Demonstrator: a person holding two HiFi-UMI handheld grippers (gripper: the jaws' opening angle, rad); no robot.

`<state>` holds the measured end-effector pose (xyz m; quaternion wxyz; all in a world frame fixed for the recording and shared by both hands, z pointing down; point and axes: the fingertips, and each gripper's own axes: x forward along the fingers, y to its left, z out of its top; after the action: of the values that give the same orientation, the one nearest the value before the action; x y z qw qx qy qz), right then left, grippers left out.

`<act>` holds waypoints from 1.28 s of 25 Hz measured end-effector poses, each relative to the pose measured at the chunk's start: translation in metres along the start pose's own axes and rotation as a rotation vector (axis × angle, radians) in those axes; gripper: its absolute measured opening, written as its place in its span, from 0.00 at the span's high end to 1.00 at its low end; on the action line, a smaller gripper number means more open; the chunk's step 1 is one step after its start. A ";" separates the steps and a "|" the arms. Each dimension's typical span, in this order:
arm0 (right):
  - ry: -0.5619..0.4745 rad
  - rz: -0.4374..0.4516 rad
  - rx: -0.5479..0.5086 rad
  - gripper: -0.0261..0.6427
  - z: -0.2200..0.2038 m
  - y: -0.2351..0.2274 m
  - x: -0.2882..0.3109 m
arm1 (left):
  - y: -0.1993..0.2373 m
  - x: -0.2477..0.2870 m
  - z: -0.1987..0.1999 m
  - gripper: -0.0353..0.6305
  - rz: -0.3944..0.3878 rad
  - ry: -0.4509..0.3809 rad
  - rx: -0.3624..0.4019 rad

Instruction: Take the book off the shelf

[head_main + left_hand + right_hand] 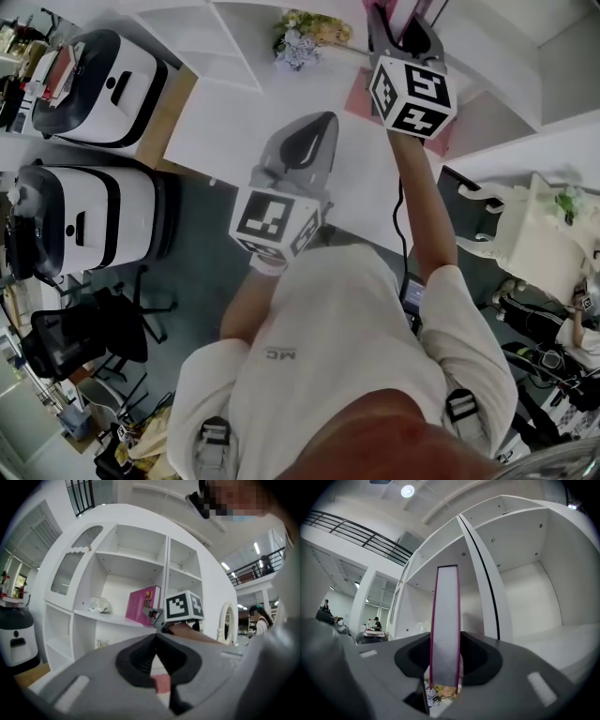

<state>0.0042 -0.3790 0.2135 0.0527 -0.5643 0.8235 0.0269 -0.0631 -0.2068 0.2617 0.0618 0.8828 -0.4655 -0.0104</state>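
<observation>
Right gripper view puts the pink book (446,620) dead ahead. It stands upright on the white shelf (534,597) with its page edge toward me, and its long axis runs straight up through the gap of the right claw (446,641). The pads look to be against both covers, so I read that claw as pinching the book near its lower end. The book is in the compartment just left of the divider (485,583), close beside it. The left claw (155,637) is pressed together with nothing in it and sits well back from the shelf, so the right is plainly the nearer. I judge the pull must run straight back along the claw's own line, parallel to the divider, with the book kept upright.
</observation>
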 end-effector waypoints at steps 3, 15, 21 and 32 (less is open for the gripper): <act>0.014 -0.003 0.004 0.75 0.001 -0.003 0.000 | 0.001 0.000 0.001 0.94 0.002 -0.002 -0.001; -0.019 0.056 0.012 0.75 0.003 0.013 -0.056 | 0.003 -0.004 -0.014 0.94 -0.012 0.016 -0.025; -0.029 0.093 0.008 0.75 0.002 0.023 -0.087 | 0.004 -0.003 -0.023 0.94 -0.022 0.024 -0.048; -0.068 0.201 0.000 0.75 -0.007 0.043 -0.146 | 0.008 -0.016 -0.037 0.94 -0.005 0.028 -0.075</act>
<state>0.0159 -0.2293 0.2370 0.0777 -0.4778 0.8736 0.0509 -0.0754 -0.1945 0.2984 0.1015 0.8810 -0.4617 -0.0155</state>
